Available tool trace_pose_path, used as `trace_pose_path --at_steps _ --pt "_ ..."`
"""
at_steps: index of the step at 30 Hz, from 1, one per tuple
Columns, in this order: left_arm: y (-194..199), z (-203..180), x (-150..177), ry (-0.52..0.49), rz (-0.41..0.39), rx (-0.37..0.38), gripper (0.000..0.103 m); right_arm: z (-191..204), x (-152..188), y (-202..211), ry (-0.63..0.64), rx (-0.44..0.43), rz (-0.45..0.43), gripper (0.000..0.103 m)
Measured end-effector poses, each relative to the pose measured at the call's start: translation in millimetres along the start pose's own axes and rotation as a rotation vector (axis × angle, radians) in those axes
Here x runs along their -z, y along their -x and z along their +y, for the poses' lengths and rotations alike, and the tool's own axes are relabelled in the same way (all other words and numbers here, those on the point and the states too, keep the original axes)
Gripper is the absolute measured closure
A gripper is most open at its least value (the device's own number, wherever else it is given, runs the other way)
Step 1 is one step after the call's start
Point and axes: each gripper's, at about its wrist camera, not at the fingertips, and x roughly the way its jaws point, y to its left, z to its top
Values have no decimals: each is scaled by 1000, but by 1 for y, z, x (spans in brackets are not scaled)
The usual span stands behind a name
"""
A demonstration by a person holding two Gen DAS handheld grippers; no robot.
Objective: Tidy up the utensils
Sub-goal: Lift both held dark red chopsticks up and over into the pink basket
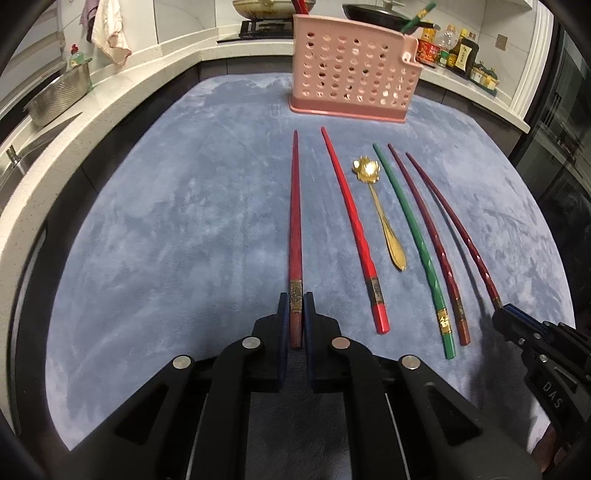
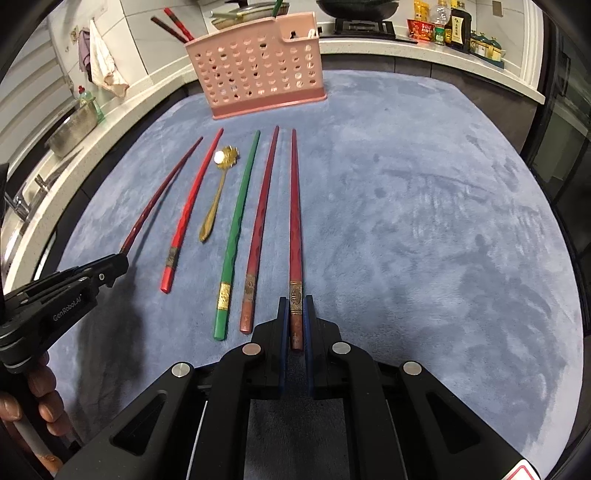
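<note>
Several chopsticks and a gold spoon [image 1: 382,214] lie in a row on a blue-grey mat [image 1: 166,221]. My left gripper [image 1: 296,299] is shut on the thick end of the leftmost dark red chopstick [image 1: 295,206]. My right gripper [image 2: 296,301] is shut on the thick end of the rightmost dark red chopstick [image 2: 294,206]. Between them lie a bright red chopstick [image 1: 351,221], the spoon [image 2: 216,195], a green chopstick [image 1: 410,240] and another dark red chopstick [image 1: 428,236]. A pink perforated utensil holder [image 1: 351,74] stands at the far edge of the mat, also in the right wrist view [image 2: 258,66], with chopsticks in it.
A white counter [image 1: 74,122] curves around the mat, with a steel colander [image 1: 59,98] and sink at the left. Pans on a stove [image 1: 266,26] and sauce bottles [image 1: 450,48] stand behind the holder. A cloth [image 1: 107,29] hangs on the wall.
</note>
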Motion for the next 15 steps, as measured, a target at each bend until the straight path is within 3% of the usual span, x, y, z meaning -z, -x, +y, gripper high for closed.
trace_pose_path --at_steps 15 --pt "65 9 -39 34 -157 42 96 -4 -46 73 -52 -26 -170 96"
